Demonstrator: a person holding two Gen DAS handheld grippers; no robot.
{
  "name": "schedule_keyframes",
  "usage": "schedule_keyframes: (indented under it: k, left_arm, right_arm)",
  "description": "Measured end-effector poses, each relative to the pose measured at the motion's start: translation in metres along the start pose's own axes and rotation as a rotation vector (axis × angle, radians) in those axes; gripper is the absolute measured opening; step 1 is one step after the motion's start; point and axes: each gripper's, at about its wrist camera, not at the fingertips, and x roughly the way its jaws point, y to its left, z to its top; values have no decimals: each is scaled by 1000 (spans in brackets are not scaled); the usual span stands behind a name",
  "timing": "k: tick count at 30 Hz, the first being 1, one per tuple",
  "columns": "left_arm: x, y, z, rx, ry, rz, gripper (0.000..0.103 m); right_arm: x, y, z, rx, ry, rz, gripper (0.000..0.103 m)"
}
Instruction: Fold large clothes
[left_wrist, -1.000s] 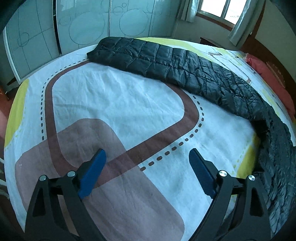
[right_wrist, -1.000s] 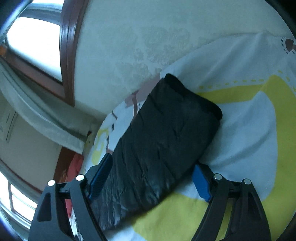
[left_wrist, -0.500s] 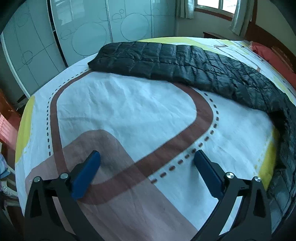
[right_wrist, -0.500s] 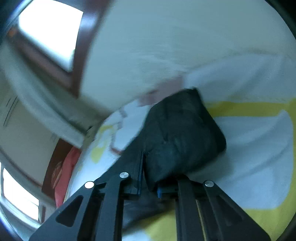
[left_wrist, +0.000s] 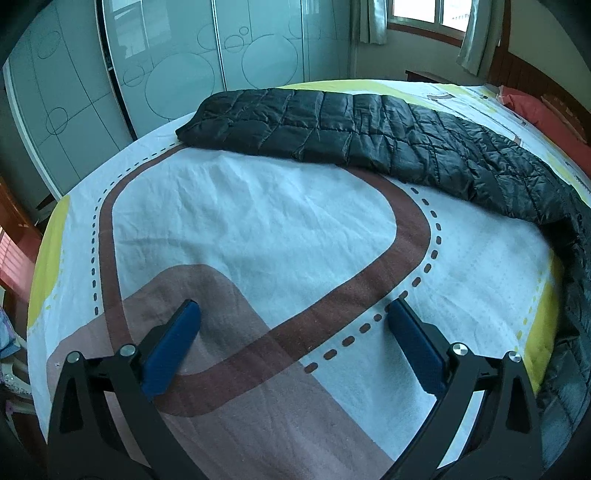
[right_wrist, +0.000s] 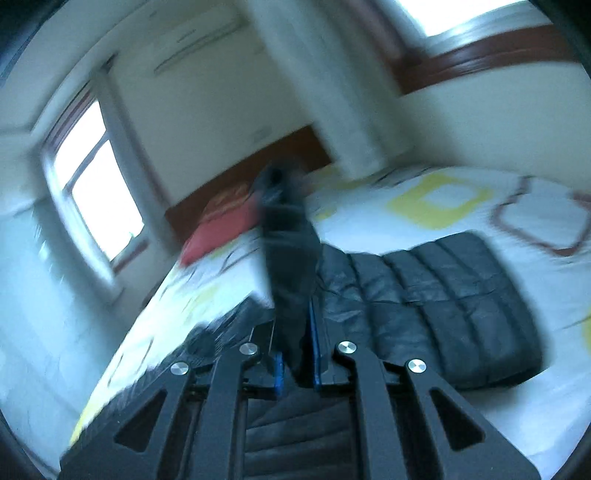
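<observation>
left wrist view angled down over bed (left_wrist: 258, 221), right wrist view low, blurred; both share black quilted garment (left_wrist: 369, 133)

One black quilted down coat (left_wrist: 369, 129) lies along the far edge of one bed (left_wrist: 258, 206), which carries one patterned sheet. One red pillow (right_wrist: 218, 229) sits at the headboard end. Two windows (right_wrist: 99, 192) show, and two grippers (left_wrist: 291, 332).

A black quilted puffer coat (left_wrist: 388, 136) lies on a white bed sheet (left_wrist: 258, 221) patterned with brown bands, dashed lines and yellow patches, beside a red pillow (left_wrist: 543, 114), pale wardrobe doors (left_wrist: 177, 70) bearing circle outlines, and blue-padded black claws.
</observation>
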Motion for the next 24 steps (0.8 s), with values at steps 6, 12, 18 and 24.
schedule_keyframes:
  k: [6,12,18,24]
  left_arm:
    - [0,0,0,1,-2,2,101]
    - [0,0,-1,1,-5,2,101]
    - [0,0,0,1,-5,1,101]
    - [0,0,0,0,-6,0,101]
  right_arm:
    - [61,96,-60,-148,208,98,11]
    - [88,153,-99,-279,333,156,11]
    - [118,193,-133,-414,467,138,13]
    - [132,205,-154,-446,517,96,19]
